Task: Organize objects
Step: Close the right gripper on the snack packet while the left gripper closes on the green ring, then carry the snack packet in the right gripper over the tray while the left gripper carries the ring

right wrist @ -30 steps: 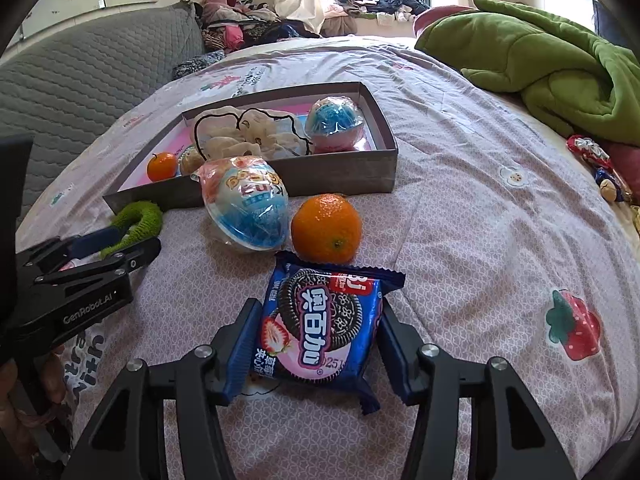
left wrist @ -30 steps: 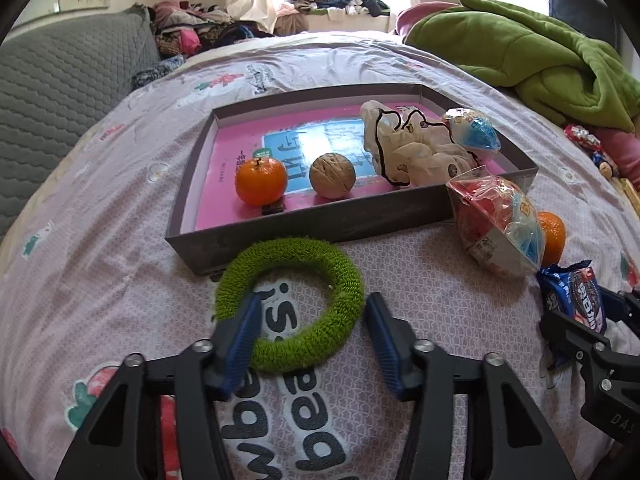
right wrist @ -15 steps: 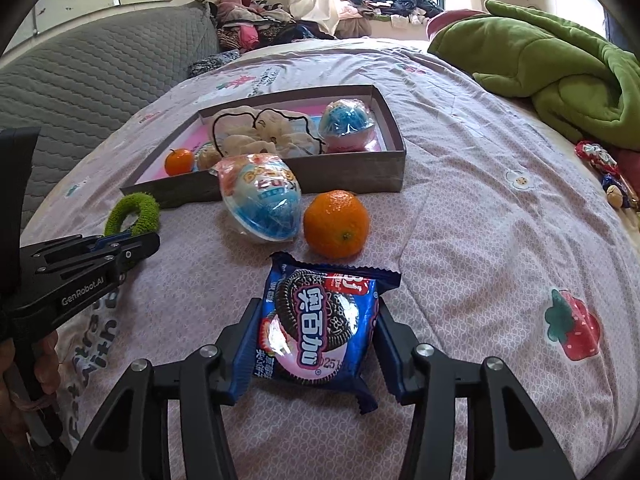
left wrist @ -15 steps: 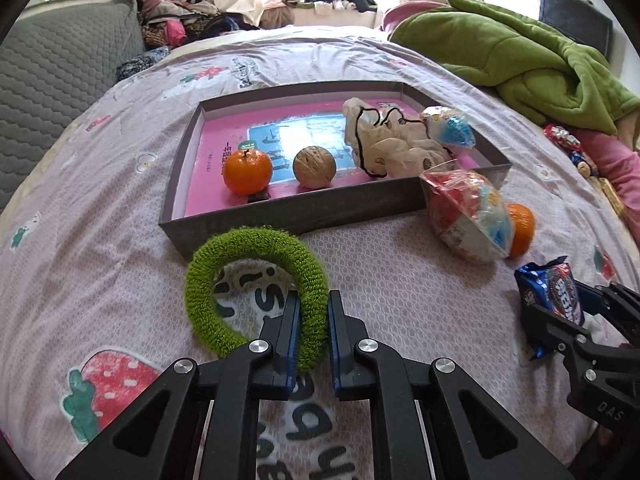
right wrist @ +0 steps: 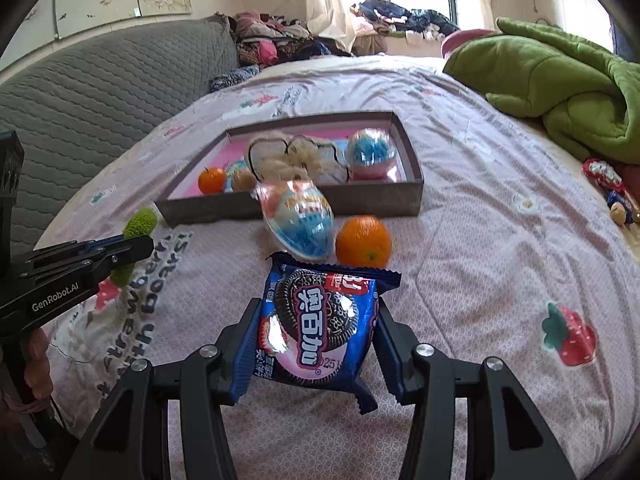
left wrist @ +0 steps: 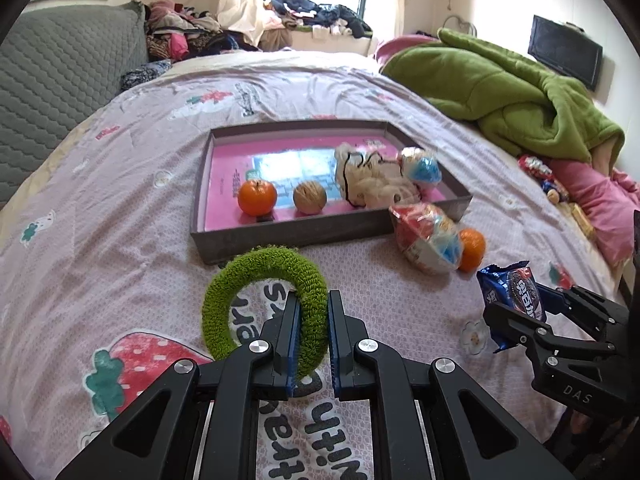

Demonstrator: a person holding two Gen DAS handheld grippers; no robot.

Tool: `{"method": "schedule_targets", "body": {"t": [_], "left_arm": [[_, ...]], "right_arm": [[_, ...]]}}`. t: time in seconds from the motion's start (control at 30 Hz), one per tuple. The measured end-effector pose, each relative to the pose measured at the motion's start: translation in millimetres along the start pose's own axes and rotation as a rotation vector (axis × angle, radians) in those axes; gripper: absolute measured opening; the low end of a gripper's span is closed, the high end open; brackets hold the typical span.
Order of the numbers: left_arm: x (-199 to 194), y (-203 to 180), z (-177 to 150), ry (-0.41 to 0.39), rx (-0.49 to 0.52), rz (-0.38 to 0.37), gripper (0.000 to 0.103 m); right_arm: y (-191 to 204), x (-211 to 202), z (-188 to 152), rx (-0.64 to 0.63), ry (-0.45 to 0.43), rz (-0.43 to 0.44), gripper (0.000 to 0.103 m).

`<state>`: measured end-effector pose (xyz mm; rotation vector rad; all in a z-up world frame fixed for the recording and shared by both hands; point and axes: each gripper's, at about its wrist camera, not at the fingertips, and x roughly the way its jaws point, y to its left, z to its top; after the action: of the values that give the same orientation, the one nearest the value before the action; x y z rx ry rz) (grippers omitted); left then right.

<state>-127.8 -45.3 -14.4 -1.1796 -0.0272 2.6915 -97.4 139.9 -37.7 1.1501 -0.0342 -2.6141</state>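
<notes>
Left claw (left wrist: 312,308) angled downward, clamped on green ring (left wrist: 256,272); right claw (right wrist: 316,320) likewise, gripping cookie packet (right wrist: 320,320).

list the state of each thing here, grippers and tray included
left gripper: shut on the green ring
green ring: pinched at one side, lifted
right gripper: shut on the cookie packet
cookie packet: sealed, held between the jaws
tray: open-topped, partly filled
wrapped toy egg: outside the tray, on the bed
loose orange: outside the tray, on the bed
</notes>
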Motion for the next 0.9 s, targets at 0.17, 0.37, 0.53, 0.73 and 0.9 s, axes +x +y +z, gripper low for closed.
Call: {"method": "schedule_targets", "body": {"t": [0.17,0.37,0.53,0.73,0.9], "left_arm": [[-17.7,-3.3,3.6,-0.045,0.000,0.011,0.012],[-35.4,-6.1,9.2,-0.086,0.003,0.029,0.012],[-44.1,-3.1,18.5,-0.111,-0.007,0.044,0.012],[-48.8,4.5,33.7,-0.132,-0.017,0.057,0.012],[-47.7,6.6,45.5,-0.152,-0.021,0.052,0.012]], "right_arm": [[1.2,-12.3,7.9,-0.020,-0.049,-0.016,0.052],[-0.7,-21.1,18.8,-0.035,-0.077,-0.018,0.052],[-4.1,-31.7,36.9,-0.055,-0.120,-0.026,0.052],[-10.5,-36.1,60.0,-0.064,-0.163,-0.051,0.052],[-10.6,-33.2,76.6,-0.074,-0.187,-0.052,0.052]]}}
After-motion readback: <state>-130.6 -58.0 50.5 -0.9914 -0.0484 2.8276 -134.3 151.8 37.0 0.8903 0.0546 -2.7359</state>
